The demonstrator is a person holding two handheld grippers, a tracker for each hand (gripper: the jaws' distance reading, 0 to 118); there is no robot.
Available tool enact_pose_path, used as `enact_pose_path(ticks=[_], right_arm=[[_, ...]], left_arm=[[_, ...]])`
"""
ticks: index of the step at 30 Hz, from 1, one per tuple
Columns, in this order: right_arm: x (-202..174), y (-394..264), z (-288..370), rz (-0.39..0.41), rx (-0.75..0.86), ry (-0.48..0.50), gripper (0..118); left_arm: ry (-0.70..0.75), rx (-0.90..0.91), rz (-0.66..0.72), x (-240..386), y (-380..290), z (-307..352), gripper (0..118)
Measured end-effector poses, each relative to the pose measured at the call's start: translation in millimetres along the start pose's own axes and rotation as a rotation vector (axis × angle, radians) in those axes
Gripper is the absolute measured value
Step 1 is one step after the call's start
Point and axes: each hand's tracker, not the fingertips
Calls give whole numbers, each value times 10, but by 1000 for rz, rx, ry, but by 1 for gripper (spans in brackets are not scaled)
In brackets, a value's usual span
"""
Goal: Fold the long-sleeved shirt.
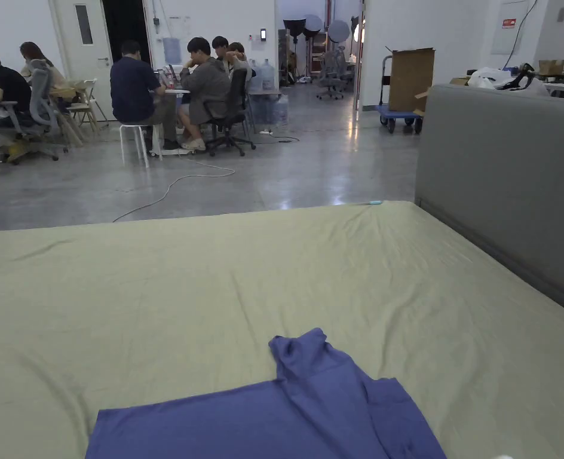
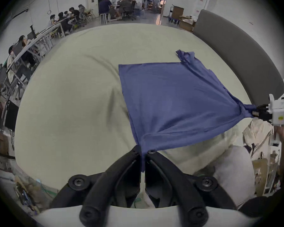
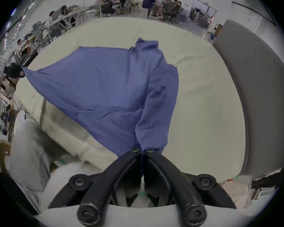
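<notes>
While stretching the shirt (image 2: 170, 99) flat at the bed's (image 1: 155, 287) near edge, I am clamping both tongs, left (image 2: 143, 153) and right (image 3: 143, 151), on its near corners.

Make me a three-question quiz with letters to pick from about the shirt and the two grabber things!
1. Where does the far part of the shirt lie?
A. on the grey floor
B. on the pale green sheet
C. on a chair

2. What colour is the shirt?
A. red
B. white
C. blue

3. What is the left gripper doing?
A. its jaws are shut on the shirt
B. its jaws are wide open over the sheet
C. it lies on the floor

Answers:
1. B, the head view shows the blue cloth spread on the green sheet.
2. C, it looks blue in all three views.
3. A, in the left gripper view cloth is pinched between the two closed jaws; the right gripper pinches another corner the same way.
</notes>
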Motion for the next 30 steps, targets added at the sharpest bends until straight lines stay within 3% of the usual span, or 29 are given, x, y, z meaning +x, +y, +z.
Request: enact_pose_path(ticks=[6, 14, 20, 22, 23, 24, 25, 26, 27, 30], right_arm=[[-123, -390, -125, -20, -72, 28, 0], [-178, -518, -936, -24, -222, 42, 0], [-109, -534, -981, -62, -226, 65, 0], [-82, -494, -1000, -65, -236, 75, 9], [-68, -459, -980, -65, -247, 67, 21], [-59, -421, -942, -47, -269, 29, 55], [-45, -359, -875, -45, -296, -6, 85], [-30, -303, -775, -31, -282, -15, 100], [-10, -260, -661, -24, -255, -10, 102], [85, -23, -207, -74, -131, 24, 102]], left_arm=[[-37, -44, 50, -24, -492, -46, 0], [18, -172, 76, -193, -734, -817, 0], [21, -201, 130, -205, -941, -1107, 0], [12, -204, 161, -231, -901, -1093, 1], [5, -209, 165, -248, -864, -1081, 4], [2, -216, 173, -235, -836, -1023, 27], [3, -202, 188, -237, -795, -911, 64], [17, -131, 207, -225, -743, -746, 99], [12, -63, 200, -207, -693, -611, 118], [-50, 131, 195, -105, -505, -119, 118]])
